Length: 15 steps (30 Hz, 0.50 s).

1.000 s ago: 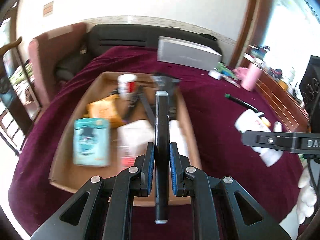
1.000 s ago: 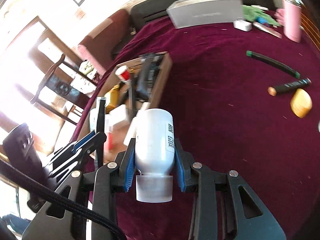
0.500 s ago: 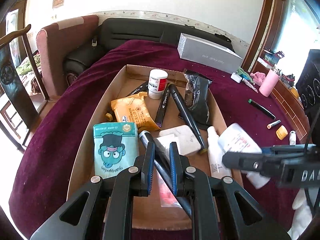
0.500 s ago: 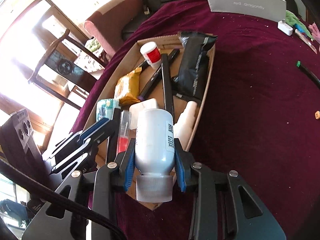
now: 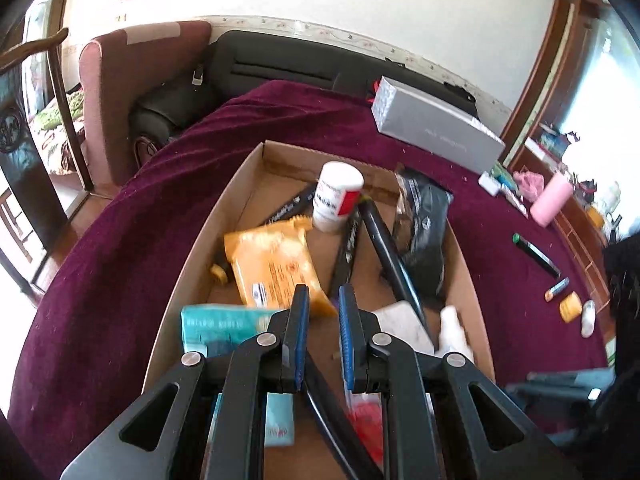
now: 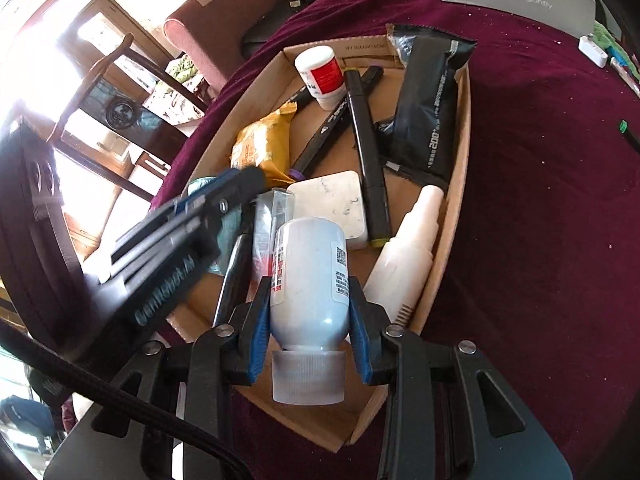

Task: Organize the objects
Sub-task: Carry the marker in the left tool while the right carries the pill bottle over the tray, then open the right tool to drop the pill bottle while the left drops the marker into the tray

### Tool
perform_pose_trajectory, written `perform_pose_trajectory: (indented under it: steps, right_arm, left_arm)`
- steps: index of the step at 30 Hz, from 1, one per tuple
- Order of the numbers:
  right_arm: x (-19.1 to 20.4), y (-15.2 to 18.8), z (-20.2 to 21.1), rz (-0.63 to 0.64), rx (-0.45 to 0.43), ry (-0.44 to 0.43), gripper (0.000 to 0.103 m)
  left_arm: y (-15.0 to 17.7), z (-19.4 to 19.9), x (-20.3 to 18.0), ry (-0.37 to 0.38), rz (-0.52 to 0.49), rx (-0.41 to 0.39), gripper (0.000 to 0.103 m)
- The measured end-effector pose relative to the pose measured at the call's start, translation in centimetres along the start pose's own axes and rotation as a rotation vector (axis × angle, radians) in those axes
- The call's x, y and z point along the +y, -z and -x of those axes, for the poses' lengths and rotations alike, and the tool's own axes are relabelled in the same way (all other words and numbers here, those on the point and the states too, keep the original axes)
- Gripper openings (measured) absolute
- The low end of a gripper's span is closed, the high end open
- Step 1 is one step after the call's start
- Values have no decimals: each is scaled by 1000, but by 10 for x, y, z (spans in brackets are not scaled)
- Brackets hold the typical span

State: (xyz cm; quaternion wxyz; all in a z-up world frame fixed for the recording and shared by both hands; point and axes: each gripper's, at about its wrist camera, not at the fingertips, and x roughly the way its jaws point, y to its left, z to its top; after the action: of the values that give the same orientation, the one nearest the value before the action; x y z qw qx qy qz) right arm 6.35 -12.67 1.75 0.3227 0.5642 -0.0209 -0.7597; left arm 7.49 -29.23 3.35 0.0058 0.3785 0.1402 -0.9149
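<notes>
Hovering over the cardboard box (image 6: 460, 184), a white bottle (image 6: 306, 276) is pinched by the right gripper (image 6: 308, 320); a black marker (image 5: 320, 392) is pinched by the left gripper (image 5: 323, 320).

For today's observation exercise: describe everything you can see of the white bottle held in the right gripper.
The white bottle is smooth, glossy plastic with a ribbed, translucent white cap toward the camera. Red lettering runs down one side of its label; small print and a code square sit on the other. The right gripper is shut on it, blue pads pressing both sides just above the shoulder. It points base-first, tilted down over the near end of the cardboard box. Whether it touches anything below cannot be told.
</notes>
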Motion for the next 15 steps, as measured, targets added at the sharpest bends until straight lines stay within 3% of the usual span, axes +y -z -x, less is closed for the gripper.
perform_pose_trajectory:
  steps: [7, 9, 11, 15]
  right_arm:
    - [11, 1, -8, 60, -3, 50, 33]
    - [13, 1, -10, 73, -3, 66, 33]
    - [13, 1, -9, 67, -7, 71, 33]
    - [11, 0, 3, 58, -54, 83, 40]
  left_arm:
    - [-14, 26, 7, 65, 40, -89, 13]
    - [-14, 38, 13, 80, 75, -115, 17]
    - [-12, 48, 22, 83, 120, -130, 34]
    - [-2, 70, 43, 86, 205, -170, 39]
